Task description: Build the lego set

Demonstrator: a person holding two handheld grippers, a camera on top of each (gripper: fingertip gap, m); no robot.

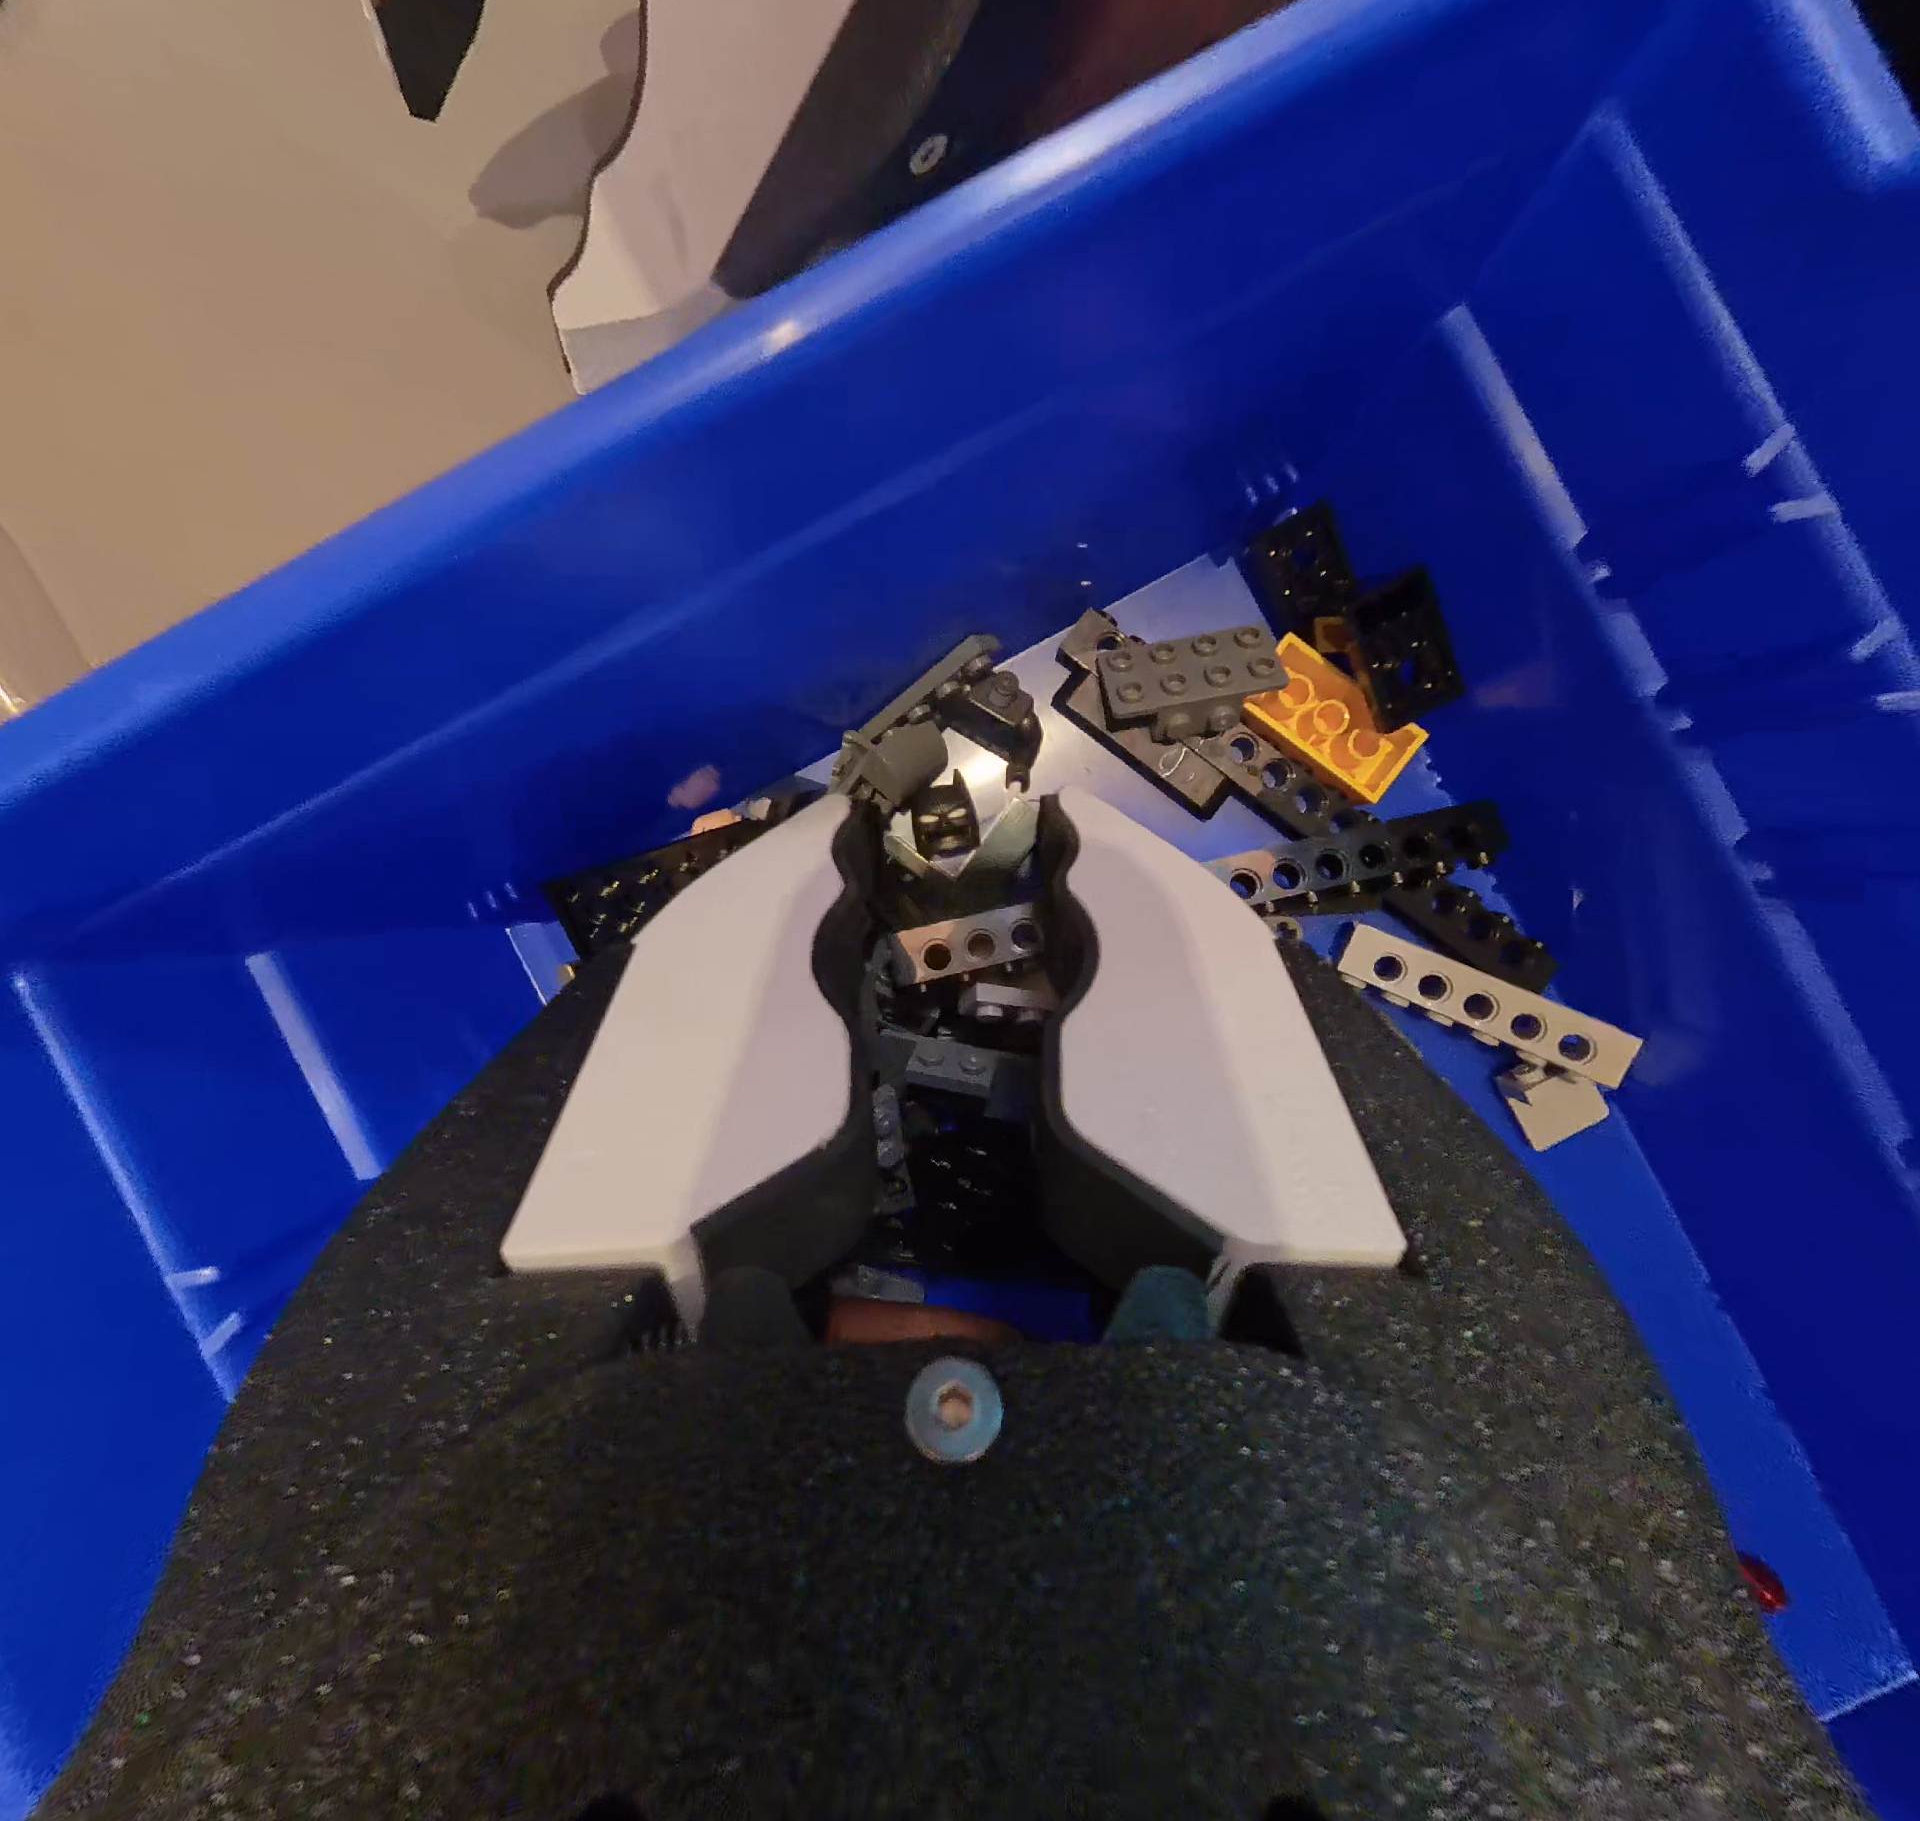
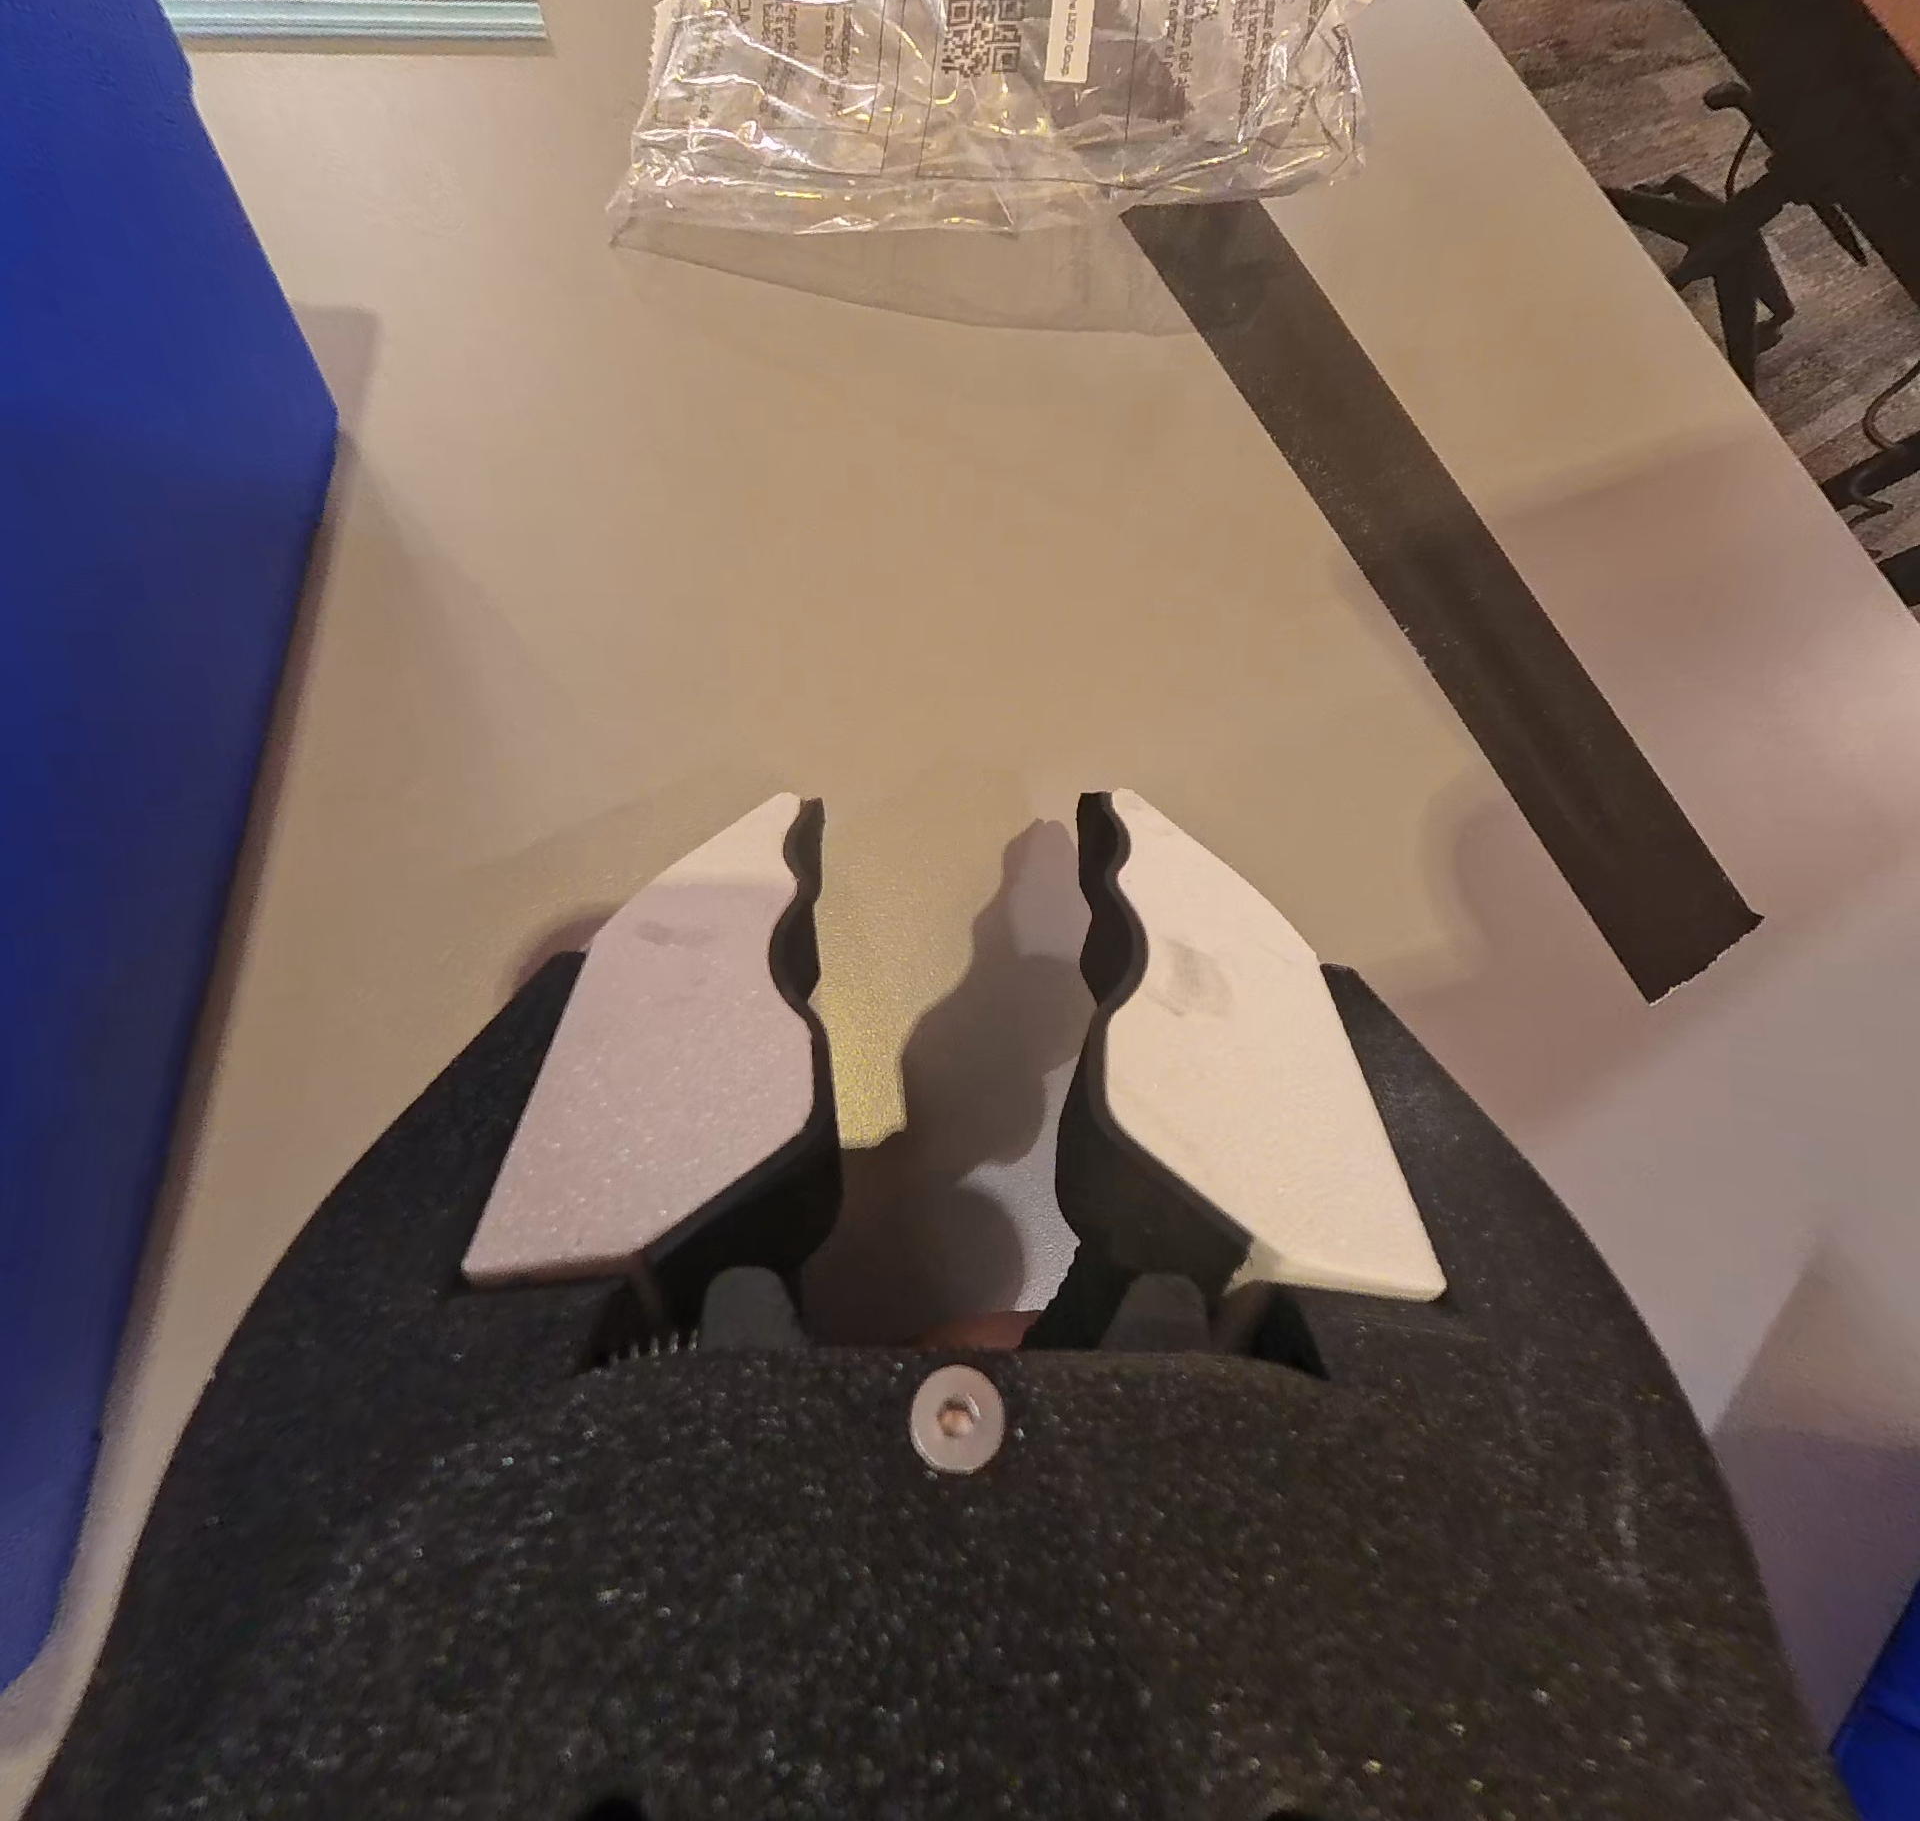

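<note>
Clamping: left gripper [image 1: 951,841] pinches black toy figure [image 1: 943,821] inside blue bin [image 1: 727,483] | right gripper [image 2: 945,815] spread apart, bare, above table [image 2: 831,545] near plastic bag [image 2: 987,67]

Dim, warm indoor lighting; wide-angle distortion bends the frame edges. Motion blur softens the blue bin [image 1: 1039,400]; soft shadows fall on the table [image 2: 831,545] at lower centre.

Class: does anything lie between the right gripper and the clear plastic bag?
Nothing visible: only bare table separates the open right gripper from the clear plastic bag. The black strip lies rightward, the blue bin leftward.
</note>
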